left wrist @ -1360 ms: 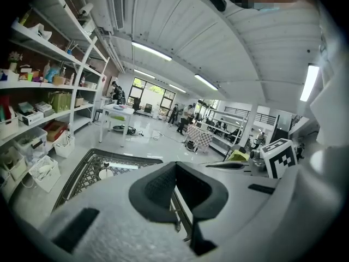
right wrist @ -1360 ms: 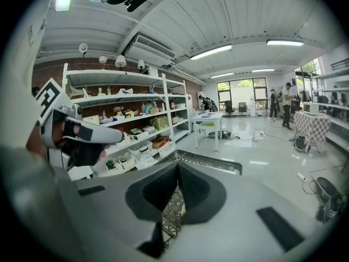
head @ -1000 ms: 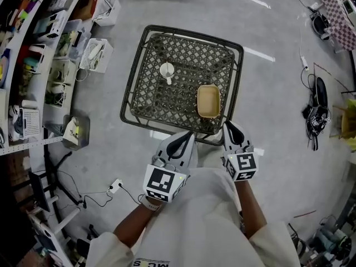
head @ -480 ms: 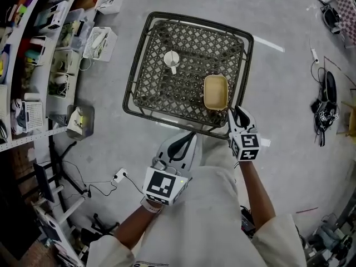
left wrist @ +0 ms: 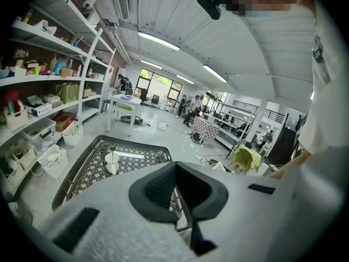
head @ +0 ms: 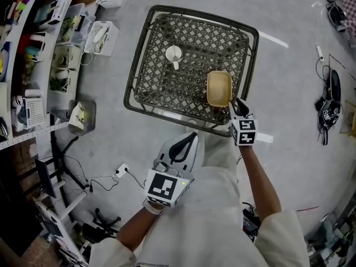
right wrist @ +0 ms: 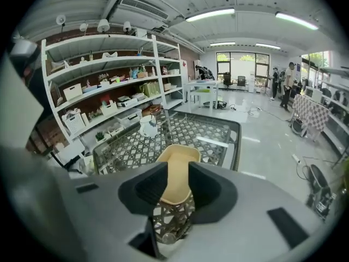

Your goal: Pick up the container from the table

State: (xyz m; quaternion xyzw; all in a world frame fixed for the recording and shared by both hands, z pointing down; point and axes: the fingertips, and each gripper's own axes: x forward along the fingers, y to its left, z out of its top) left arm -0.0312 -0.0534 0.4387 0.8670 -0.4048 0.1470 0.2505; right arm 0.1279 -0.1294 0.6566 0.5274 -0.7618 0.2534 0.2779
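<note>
A tan, shallow rectangular container (head: 219, 88) lies on the dark lattice table (head: 183, 117), near its front right corner. My right gripper (head: 238, 105) reaches down to the container's near end. In the right gripper view the container (right wrist: 177, 165) shows in the gap of the right gripper (right wrist: 177, 189); its jaws have just been opening and the pads stand apart, not pressing it. My left gripper (head: 188, 142) hangs back in front of the table, close to the person's body. In the left gripper view the left gripper (left wrist: 175, 187) has its pads together, with nothing between them.
A white cup (head: 173, 54) stands on the table's far left part. Shelves with bins (head: 33, 49) line the left side, with white baskets (head: 100, 38) on the floor beside them. A power strip and cables (head: 119, 171) lie on the floor at front left.
My right gripper has moved forward and down to the container's near end, and its jaws have parted. The left gripper has stayed in place.
</note>
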